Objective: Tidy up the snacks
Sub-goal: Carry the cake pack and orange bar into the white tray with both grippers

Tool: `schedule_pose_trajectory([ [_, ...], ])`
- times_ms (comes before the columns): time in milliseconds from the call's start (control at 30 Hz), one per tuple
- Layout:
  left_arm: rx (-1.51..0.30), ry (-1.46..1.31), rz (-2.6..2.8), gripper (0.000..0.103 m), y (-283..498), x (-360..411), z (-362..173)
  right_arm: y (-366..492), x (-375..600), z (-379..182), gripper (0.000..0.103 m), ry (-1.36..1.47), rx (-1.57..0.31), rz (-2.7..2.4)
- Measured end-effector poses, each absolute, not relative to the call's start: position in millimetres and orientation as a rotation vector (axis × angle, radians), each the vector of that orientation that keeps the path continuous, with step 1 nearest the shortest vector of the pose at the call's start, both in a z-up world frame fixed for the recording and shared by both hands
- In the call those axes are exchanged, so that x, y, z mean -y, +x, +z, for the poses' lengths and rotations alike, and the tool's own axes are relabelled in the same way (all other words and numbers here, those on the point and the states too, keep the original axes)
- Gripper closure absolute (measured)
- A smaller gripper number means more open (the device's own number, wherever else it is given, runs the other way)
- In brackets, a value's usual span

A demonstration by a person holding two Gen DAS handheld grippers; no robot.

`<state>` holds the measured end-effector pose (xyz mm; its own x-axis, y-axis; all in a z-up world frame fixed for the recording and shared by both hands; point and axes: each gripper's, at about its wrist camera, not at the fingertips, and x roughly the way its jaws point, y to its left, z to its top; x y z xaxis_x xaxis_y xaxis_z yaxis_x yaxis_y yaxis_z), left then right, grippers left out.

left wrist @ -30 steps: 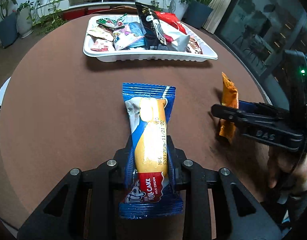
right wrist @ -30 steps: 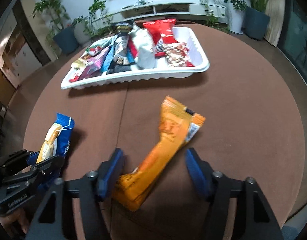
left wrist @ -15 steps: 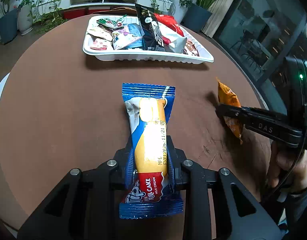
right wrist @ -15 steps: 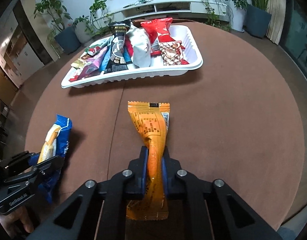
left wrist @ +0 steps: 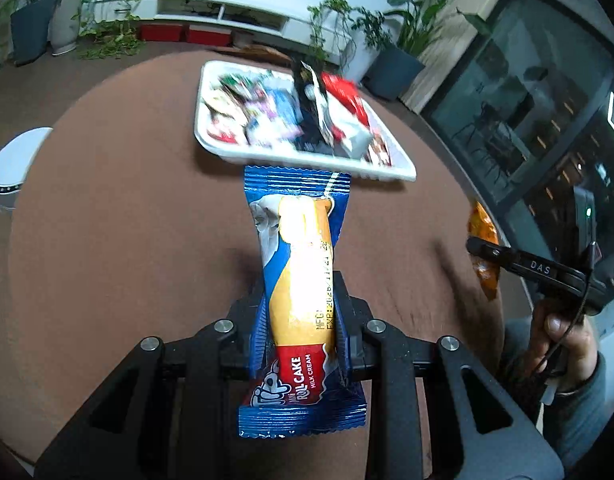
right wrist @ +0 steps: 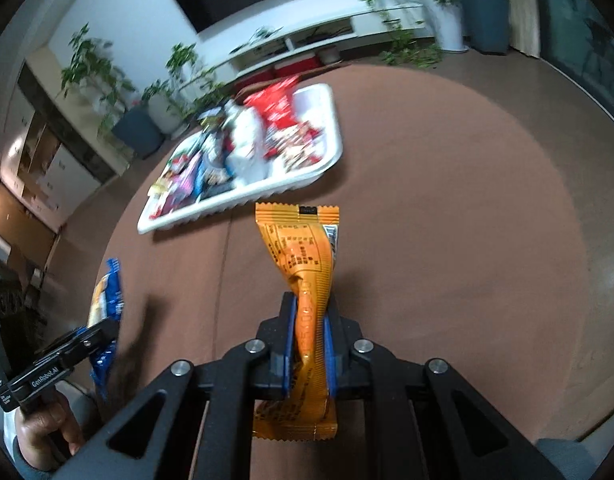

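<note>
- Left gripper [left wrist: 301, 320]: clenched on the blue cake packet [left wrist: 299, 264], gripped across its lower half. The packet is clear of the table [left wrist: 127, 240] and points toward the tray [left wrist: 307, 162].
- Tray: white, shallow, set on the far side of the round brown table. It already holds a crowded pile of snack packets. The left end appears fuller; bare white floor shows at the right end [right wrist: 307, 100].
- Right gripper [right wrist: 310, 332]: clenched on the orange packet [right wrist: 303, 256], pinched at its narrow waist. The packet is raised off the table and also points toward the tray.
- Progress, as a judgement: most snacks are in the tray. The two held packets appear to be the last loose ones; no other packet shows on the table. Remaining: carry both to the tray and release them.
- Open room: the table between the grippers and the tray is bare, so both paths are unobstructed.
- Edges: the near tray rim must be cleared. A tall dark packet [left wrist: 307, 92] stands in the tray and could be knocked over.
</note>
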<state>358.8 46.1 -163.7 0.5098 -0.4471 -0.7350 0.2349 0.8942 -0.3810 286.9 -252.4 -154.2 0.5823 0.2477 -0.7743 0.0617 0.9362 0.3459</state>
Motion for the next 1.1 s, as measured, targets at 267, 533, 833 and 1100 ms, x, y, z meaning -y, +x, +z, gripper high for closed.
schedule_pose_trajectory([
  [267, -0.869, -0.253, -0.350, 0.078, 399, -83, -115, 306, 326, -107, 0.090, 0.404, -0.830, -0.017],
  [533, -0.801, -0.199, -0.360, 0.077, 463, -72, -58, 382, 302, -44, 0.090, 0.324, -0.746, 0.068],
  [833, -0.850, -0.189, -0.399, 0.077, 550, -27, -72, 472, 200, -66, 0.090, 0.258, -0.851, 0.299],
  [1100, -0.924, -0.175, -0.399, 0.077, 589, 5, -141, 500, 195, -137, 0.090, 0.248, -0.980, 0.232],
])
